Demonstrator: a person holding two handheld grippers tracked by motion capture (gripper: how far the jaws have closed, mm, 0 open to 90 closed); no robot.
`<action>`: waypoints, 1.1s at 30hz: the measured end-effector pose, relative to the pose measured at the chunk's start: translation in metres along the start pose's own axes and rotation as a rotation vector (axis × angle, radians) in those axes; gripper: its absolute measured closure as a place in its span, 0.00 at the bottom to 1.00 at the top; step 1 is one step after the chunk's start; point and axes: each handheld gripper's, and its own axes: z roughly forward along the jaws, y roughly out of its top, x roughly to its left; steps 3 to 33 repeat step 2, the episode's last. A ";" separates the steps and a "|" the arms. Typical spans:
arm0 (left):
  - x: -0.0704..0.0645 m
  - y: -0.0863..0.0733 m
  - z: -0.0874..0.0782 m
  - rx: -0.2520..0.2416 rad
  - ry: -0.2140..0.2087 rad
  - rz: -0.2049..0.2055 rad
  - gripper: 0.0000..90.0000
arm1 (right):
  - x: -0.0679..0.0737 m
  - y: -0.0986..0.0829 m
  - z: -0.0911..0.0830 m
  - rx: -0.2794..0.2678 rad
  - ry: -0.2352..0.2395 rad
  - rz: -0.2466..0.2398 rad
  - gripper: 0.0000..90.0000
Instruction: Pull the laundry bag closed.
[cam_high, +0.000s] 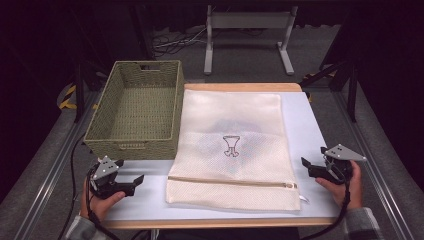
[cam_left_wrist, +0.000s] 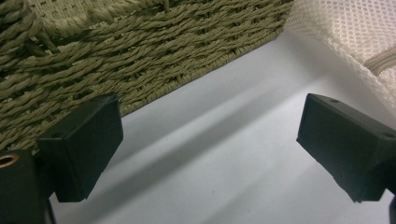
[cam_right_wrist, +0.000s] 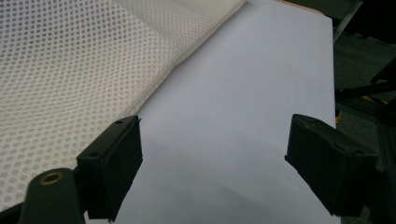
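A cream mesh laundry bag (cam_high: 232, 145) lies flat in the middle of the white table (cam_high: 305, 130), zipper (cam_high: 230, 181) along its near edge, something dark faintly showing inside. A woven green basket (cam_high: 136, 107) stands at the left rear. My left gripper (cam_high: 131, 184) rests near the table's front left, open, jaws wide apart with nothing between; its own view has the basket wall (cam_left_wrist: 116, 60) ahead and the bag's corner (cam_left_wrist: 355, 32) at right. My right gripper (cam_high: 309, 167) sits at the front right, open, just right of the bag's edge (cam_right_wrist: 70, 79).
The basket is empty inside. A metal stand (cam_high: 247, 35) and cables lie on the floor beyond the table. Rails run along both table sides. Bare white table (cam_right_wrist: 243, 93) stretches ahead of my right gripper.
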 end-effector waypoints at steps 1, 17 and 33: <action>0.000 0.000 0.000 0.002 0.003 0.000 0.09 | 0.000 0.000 0.000 0.002 0.009 0.002 0.21; 0.000 0.000 0.001 0.006 0.002 -0.002 0.09 | 0.000 0.000 0.000 0.005 0.017 0.000 0.20; 0.000 0.000 0.001 0.006 0.002 -0.002 0.09 | 0.000 0.000 0.000 0.005 0.017 0.000 0.20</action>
